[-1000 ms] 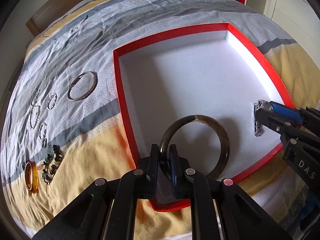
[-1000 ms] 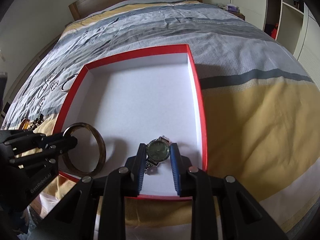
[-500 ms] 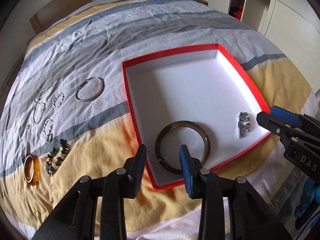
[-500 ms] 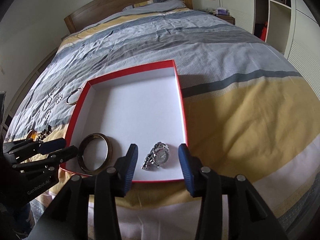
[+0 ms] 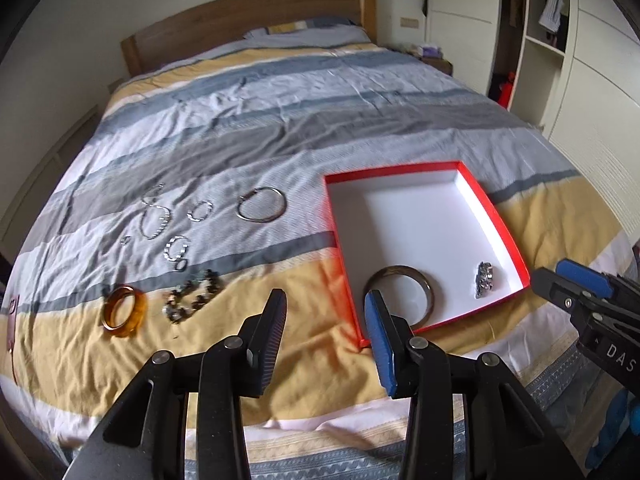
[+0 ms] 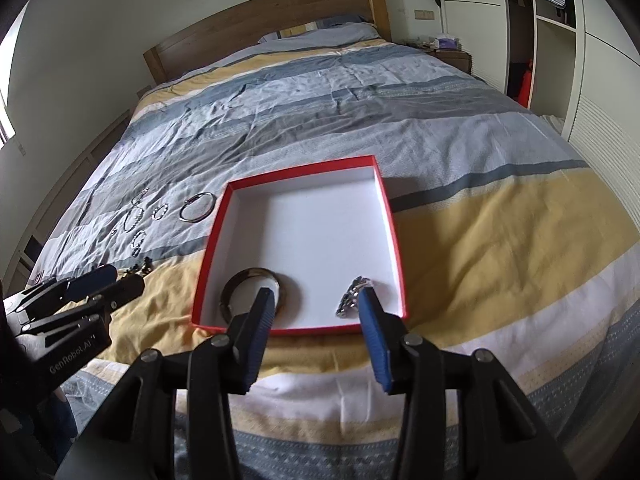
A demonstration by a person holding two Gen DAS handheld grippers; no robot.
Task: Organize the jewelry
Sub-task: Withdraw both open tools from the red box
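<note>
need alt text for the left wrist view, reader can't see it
An open left gripper hovers over a striped bed, beside a red box holding a dark bangle and a silver watch. More jewelry lies left of the box: an amber bangle, a bead bracelet, a silver hoop and silver chains.

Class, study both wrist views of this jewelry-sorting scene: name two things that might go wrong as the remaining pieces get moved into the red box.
1. The thin silver chains lie flat in the wrinkled bedspread; open fingers may pinch fabric or slip off.
2. The dark bangle and watch sit near the red box's front edge; the box rests on soft bedding, so a careless drop could tip it or land on them.
</note>
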